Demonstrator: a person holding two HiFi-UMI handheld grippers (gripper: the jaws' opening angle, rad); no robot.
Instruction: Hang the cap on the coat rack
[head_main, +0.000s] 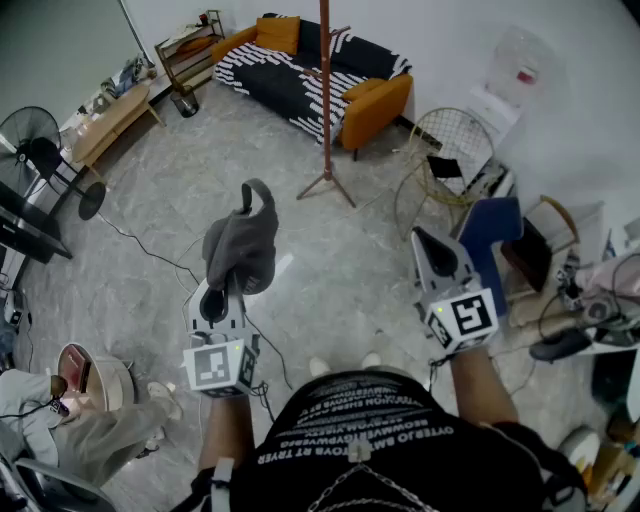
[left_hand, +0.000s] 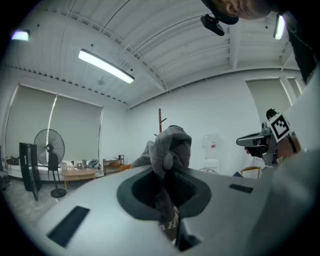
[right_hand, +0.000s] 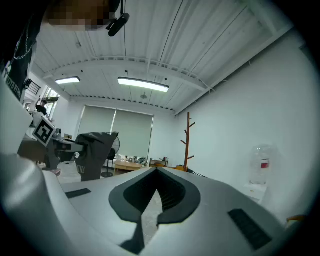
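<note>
1. The left tongs (head_main: 228, 285) are clamped on a grey cap (head_main: 240, 245), their jaws pressed together on a fold of its fabric.
2. The cap stands bunched above the jaws, a curved strap or loop arching over its top, while a strip with pale lettering hangs down between the jaws in the left gripper view.
3. The right tongs (head_main: 425, 240) are held apart from the cap, off to the person's right, with the jaws together and nothing between them; only a thin wedge of floor (head_main: 330, 270) shows through behind the tips.
4. The coat rack (head_main: 326, 100), a slim wooden pole on splayed feet, stands well ahead of both tongs, just in front of the sofa (head_main: 300, 70).
5. The cap is well apart from the rack and touches none of its pegs.
6. In the right gripper view the rack's short branching pegs (right_hand: 190, 125) rise bare against the white wall.
7. The sofa is black with white stripes and has orange cushions and arms.
8. A standing fan (head_main: 35, 150) and a low wooden surface (head_main: 110, 120) sit at the far left of the room.
9. A water dispenser (head_main: 515, 70) stands by the right wall, with a blue chair (head_main: 490, 240) close beside the right tongs.
</note>
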